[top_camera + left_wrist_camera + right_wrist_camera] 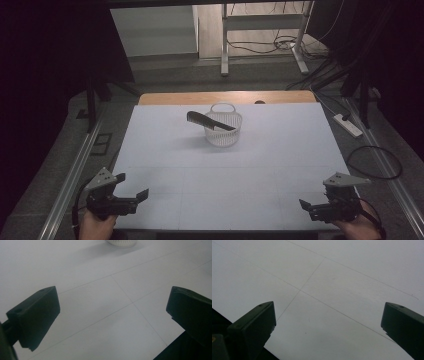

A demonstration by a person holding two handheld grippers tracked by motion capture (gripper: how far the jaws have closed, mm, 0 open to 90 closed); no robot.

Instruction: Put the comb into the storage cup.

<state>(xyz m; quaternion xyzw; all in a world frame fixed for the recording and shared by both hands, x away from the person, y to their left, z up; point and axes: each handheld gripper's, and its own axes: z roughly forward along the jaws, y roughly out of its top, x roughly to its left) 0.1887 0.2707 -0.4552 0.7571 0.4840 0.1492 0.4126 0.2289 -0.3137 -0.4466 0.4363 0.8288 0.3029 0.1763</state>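
The comb (210, 121) is black and lies across the rim of the basket (223, 131), a small white one with a handle loop on its far side. Its toothed end sticks out over the left of the rim and its thin handle points to the right, so it rests on top and is not down inside. The basket stands on the far middle part of the white table (280, 165); in the left gripper view a bit of the basket (121, 242) appears at the top edge. Both tools are well apart from it, at the near edge. The left gripper (134, 187) has its jaws spread wide and grasps nothing, and the right gripper (306, 207) is the same, released and empty over bare table. I judge that either the work is finished, or no handling has begun.
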